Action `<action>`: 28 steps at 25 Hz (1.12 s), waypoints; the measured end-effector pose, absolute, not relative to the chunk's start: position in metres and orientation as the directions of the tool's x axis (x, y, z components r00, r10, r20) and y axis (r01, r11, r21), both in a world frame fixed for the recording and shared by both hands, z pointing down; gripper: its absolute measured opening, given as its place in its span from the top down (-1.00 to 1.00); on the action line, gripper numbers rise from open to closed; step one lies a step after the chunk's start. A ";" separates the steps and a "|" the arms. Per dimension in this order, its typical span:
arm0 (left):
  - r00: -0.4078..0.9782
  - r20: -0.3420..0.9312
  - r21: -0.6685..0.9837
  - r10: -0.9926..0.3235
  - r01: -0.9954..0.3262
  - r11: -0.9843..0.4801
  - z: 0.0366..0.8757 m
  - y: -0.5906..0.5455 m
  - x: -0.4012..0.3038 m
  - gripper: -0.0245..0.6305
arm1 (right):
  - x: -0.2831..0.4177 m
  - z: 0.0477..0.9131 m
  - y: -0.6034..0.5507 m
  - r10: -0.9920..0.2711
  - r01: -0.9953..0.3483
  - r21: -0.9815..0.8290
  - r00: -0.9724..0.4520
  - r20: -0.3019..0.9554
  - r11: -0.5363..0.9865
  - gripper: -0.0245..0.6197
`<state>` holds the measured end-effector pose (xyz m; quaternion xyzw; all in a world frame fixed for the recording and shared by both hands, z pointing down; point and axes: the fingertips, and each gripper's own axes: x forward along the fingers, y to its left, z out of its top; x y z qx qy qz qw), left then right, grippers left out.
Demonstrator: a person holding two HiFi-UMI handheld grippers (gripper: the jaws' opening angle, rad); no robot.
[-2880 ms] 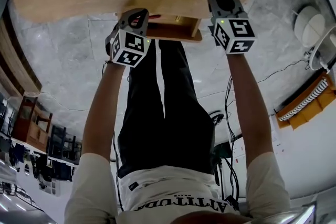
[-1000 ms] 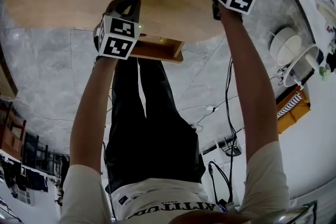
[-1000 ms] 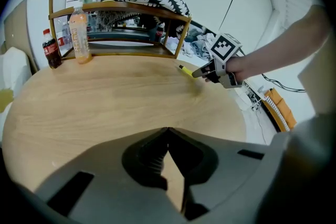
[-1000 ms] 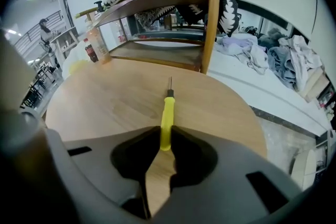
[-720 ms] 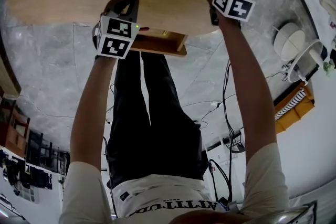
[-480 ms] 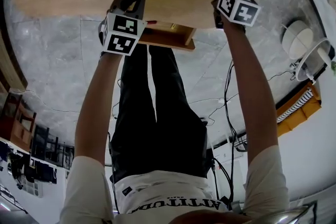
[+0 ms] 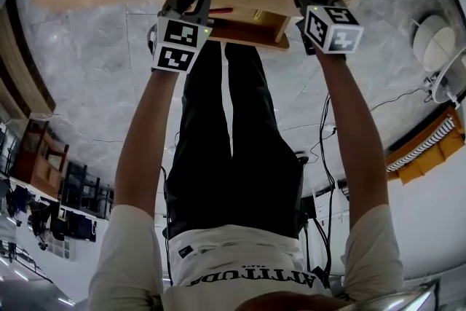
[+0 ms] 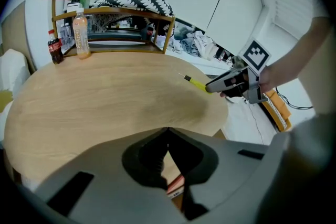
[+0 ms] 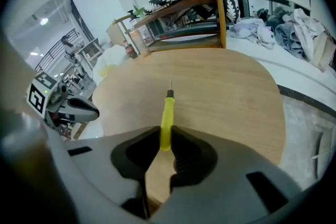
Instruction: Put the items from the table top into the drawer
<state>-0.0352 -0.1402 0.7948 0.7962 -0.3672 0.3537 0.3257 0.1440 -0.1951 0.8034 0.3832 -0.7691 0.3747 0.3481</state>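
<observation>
Yellow-handled screwdriver (image 9: 167,115) is pinched in the right gripper (image 9: 166,136), jaws clamped on the handle w/ the shaft sticking out fwd over the table (image 9: 226,92); it's held off the surface, at the table's near edge. Vs a sec ago, when that gripper sat farther out over the tabletop and well off from the drawer (image 7: 247,33), it's come back toward the person and now hangs just beside the drawer's right corner in the head view. So the carry looks nearly done; prob. what's left is to get over the open drawer and let go. Left gripper (image 8: 168,131) has jaws together, nothing btw them, hovering over the drawer's left part, w/ little shift rel. to it. A red item (image 8: 176,184) already lies in the drawer, seen under the left jaws, but can't tell what it is. Drawer inside is mostly hidden by the left gripper and table edge. Screwdriver's butt end is buried in the right jaws, and in the head view its tip is cut off at the top edge.
</observation>
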 end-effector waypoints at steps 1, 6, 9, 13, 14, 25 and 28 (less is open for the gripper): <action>0.480 0.804 0.260 -0.352 -0.815 -0.519 0.794 -0.135 -0.036 0.86 | 0.141 0.802 -0.185 -0.319 -0.841 -0.319 -0.477 0.819 0.437 0.69; 0.469 0.821 0.254 -0.325 -0.810 -0.528 0.797 -0.102 -0.044 0.86 | 0.120 0.801 -0.126 -0.252 -0.776 -0.377 -0.551 0.796 0.507 0.69; 0.470 0.827 0.260 -0.308 -0.806 -0.531 0.804 -0.083 -0.046 0.86 | 0.111 0.801 -0.093 -0.195 -0.732 -0.406 -0.583 0.789 0.548 0.69; 0.466 0.836 0.261 -0.290 -0.802 -0.537 0.813 -0.060 -0.053 0.86 | 0.103 0.807 -0.053 -0.125 -0.672 -0.415 -0.602 0.789 0.614 0.69; 0.463 0.839 0.259 -0.287 -0.803 -0.537 0.814 -0.055 -0.056 0.86 | 0.101 0.809 -0.044 -0.108 -0.655 -0.420 -0.608 0.786 0.628 0.69; 0.461 0.850 0.266 -0.255 -0.793 -0.549 0.827 -0.023 -0.076 0.86 | 0.090 0.841 0.016 -0.005 -0.601 -0.422 -0.578 0.816 0.679 0.69; 0.467 0.847 0.270 -0.255 -0.790 -0.551 0.829 -0.022 -0.073 0.86 | 0.092 0.848 0.018 -0.007 -0.609 -0.415 -0.568 0.823 0.676 0.69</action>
